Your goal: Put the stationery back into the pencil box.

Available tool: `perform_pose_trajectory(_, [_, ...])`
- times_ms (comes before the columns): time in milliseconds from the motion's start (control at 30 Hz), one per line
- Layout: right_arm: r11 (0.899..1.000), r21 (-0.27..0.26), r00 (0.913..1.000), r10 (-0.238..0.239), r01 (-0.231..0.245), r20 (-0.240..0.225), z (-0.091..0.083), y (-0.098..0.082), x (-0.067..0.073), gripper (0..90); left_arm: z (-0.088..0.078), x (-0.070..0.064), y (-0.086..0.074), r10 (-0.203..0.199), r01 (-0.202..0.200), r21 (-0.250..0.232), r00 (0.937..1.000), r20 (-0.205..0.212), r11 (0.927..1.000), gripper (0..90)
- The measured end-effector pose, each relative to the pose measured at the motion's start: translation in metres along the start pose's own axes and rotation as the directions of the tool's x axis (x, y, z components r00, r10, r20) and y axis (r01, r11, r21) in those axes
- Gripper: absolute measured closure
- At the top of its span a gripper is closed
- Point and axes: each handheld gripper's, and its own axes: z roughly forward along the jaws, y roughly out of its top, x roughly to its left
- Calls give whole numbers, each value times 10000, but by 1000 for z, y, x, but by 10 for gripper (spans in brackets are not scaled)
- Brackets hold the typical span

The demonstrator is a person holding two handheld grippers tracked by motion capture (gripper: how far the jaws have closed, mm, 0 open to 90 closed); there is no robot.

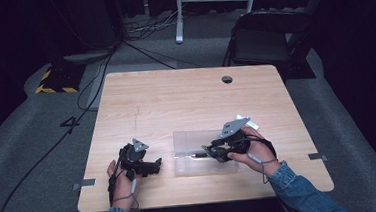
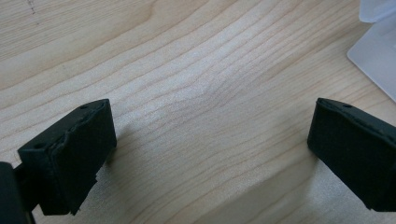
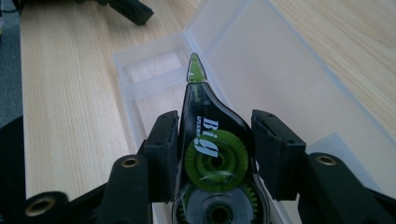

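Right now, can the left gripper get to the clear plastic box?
Probably yes. The left gripper sits open on the table beside the clear plastic box, with bare wood between them.

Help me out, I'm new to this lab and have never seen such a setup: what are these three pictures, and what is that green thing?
No robot here: a person sits at a wooden table and holds a hand-operated two-jaw gripper in each hand. The high view looks down from above the person. The other two pictures come from small cameras riding on the grippers, looking along their black jaws. The left gripper rests low over bare wood, jaws wide apart, holding nothing. The right gripper is clamped on a correction tape dispenser, black with green wheels and a green tip. It is held over a clear plastic case that lies open on the table. In the high view the case sits between the hands.
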Motion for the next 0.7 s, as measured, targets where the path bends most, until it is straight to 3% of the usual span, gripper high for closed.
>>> perform_pose_trajectory(700, [9918, 1196, 9989, -425, 447, -208, 8, -15, -4, 531, -1, -1, -2, 0, 0, 38, 10000, -23, 10000, 0])
